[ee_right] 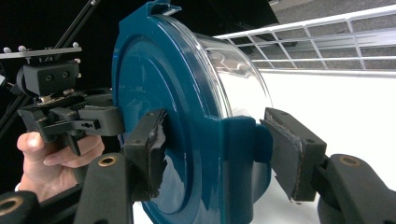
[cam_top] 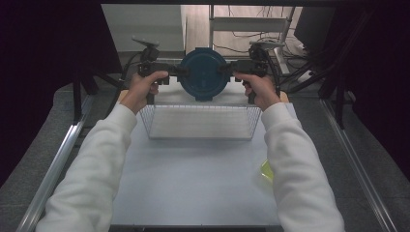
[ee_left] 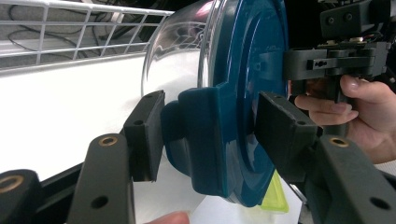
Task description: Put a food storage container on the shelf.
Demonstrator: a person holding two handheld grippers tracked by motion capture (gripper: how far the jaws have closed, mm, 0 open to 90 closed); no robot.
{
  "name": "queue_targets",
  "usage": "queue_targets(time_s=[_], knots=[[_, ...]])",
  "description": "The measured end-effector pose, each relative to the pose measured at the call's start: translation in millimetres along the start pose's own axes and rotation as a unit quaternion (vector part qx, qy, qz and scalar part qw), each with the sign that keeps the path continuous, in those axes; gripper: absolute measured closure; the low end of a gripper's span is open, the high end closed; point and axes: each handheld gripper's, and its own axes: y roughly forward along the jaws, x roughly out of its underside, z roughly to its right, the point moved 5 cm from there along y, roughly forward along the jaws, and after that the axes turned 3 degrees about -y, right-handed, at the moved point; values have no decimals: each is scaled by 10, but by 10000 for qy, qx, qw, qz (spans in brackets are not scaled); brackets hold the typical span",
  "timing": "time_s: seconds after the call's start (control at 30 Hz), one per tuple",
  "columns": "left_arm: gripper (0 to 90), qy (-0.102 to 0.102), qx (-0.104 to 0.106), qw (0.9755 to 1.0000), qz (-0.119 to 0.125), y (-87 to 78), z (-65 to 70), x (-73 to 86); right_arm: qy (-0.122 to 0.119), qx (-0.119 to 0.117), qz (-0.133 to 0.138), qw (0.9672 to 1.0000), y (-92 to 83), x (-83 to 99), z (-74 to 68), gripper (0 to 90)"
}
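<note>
A round clear container with a dark blue lid hangs in the air above the far end of a white wire basket, its lid facing me. My left gripper grips its left edge and my right gripper its right edge. In the left gripper view the jaws clamp a blue latch tab and the lid's rim. The right gripper's jaws press on the opposite latch tab in the same way. The clear body points away toward the basket's far side.
The basket stands at the far end of a white table. A yellow-green piece lies near the table's right edge under my right sleeve. Black frames and cables stand beyond the table.
</note>
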Motion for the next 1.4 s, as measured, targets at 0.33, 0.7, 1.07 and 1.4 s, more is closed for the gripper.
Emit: queue_targets(time_s=[0.33, 0.7, 1.07, 1.4], knots=[[417, -423, 88, 9991, -51, 60, -104, -53, 308, 109, -10, 9995, 81, -81, 56, 408], [398, -812, 181, 9965, -33, 134, -224, -105, 673, 107, -3, 9977, 160, -111, 166, 397], [368, -1087, 147, 9940, -24, 204, -291, -126, 910, 77, 8, 9958, 217, -102, 273, 385], [349, -1190, 123, 9928, 57, 253, -331, -132, 1075, 104, -2, 9941, 243, -89, 315, 379]])
